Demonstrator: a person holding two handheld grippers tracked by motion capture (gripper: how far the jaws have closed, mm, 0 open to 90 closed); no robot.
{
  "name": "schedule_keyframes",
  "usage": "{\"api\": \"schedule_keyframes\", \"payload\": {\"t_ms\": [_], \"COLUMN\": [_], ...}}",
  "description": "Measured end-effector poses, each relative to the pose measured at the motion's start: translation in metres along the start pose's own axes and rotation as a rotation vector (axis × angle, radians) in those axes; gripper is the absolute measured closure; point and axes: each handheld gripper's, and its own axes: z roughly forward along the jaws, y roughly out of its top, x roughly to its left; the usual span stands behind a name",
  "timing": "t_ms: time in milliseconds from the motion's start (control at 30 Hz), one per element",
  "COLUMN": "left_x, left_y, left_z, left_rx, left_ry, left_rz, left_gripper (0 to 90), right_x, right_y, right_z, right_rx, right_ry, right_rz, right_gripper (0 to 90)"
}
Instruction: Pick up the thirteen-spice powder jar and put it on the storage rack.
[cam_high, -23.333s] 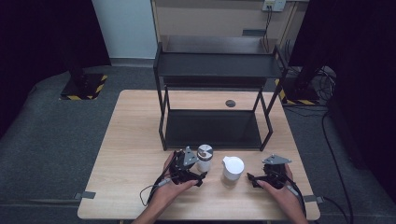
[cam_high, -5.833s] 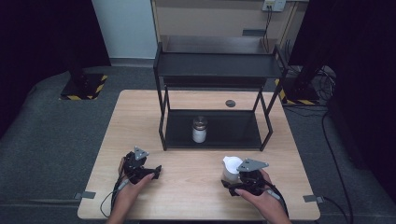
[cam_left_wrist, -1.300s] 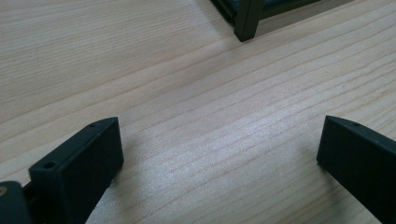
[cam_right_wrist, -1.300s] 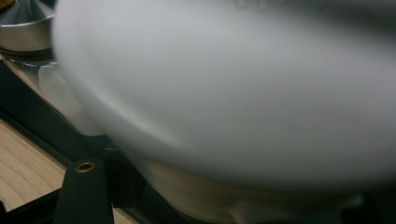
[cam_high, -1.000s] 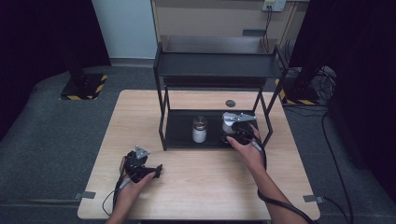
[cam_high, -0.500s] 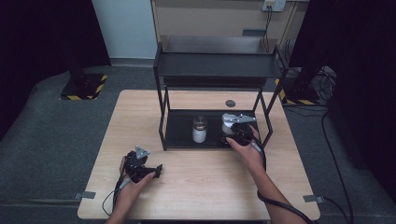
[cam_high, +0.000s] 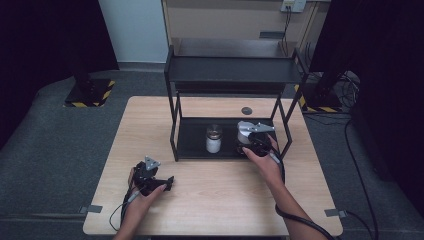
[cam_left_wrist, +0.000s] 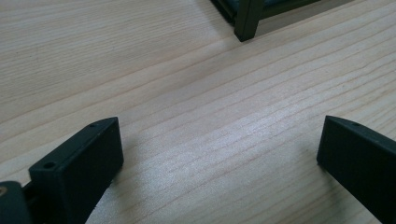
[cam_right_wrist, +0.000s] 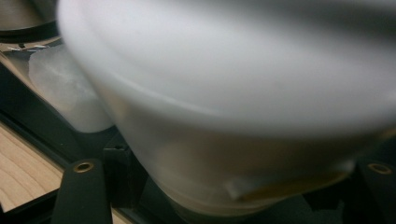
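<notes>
A white lidded container (cam_high: 243, 134) stands on the lower shelf of the black rack (cam_high: 192, 142), right of a small glass jar (cam_high: 213, 139) with white contents. My right gripper (cam_high: 246, 143) reaches into the shelf and is shut on the container's lower body. In the right gripper view the container (cam_right_wrist: 233, 116) looms blurred between the jaws, with the jar (cam_right_wrist: 60, 88) at the left behind it. My left gripper (cam_high: 168, 182) rests on the table near the front left. It is open, with bare wood between its fingertips (cam_left_wrist: 79, 163).
The rack's top shelf (cam_high: 235, 70) overhangs the lower one, and its posts flank the right hand. One rack foot (cam_left_wrist: 245, 23) stands ahead of the left gripper. A small dark disc (cam_high: 246, 110) lies on the table behind the rack.
Over the last second almost nothing has moved. Seconds earlier the right gripper carried the white container from the table's front to the lower shelf. The left gripper stayed put.
</notes>
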Motion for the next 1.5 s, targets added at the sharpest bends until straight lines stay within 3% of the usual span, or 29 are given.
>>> {"api": "schedule_keyframes", "payload": {"t_ms": [167,533,967,1233,1500], "left_x": [0.0,0.0,0.0,0.0,0.0], "left_y": [0.0,0.0,0.0,0.0,0.0], "left_z": [0.0,0.0,0.0,0.0,0.0], "left_rx": [0.0,0.0,-0.001,0.0,-0.001], "left_ry": [0.0,0.0,0.0,0.0,0.0], "left_rz": [0.0,0.0,0.0,0.0,0.0], "left_gripper": [0.0,0.0,0.0,0.0,0.0], "right_x": [-0.001,-0.002,-0.002,-0.003,0.002], "right_y": [0.0,0.0,-0.006,-0.011,-0.02], "right_z": [0.0,-0.005,-0.022,-0.034,-0.05], "right_rx": [-0.007,0.002,0.021,0.035,0.048], "right_ry": [0.007,0.003,-0.025,0.013,0.054], "right_rz": [0.008,0.022,-0.013,0.007,-0.01], "right_gripper": [28.5,12.8,5.2,5.1,5.0]}}
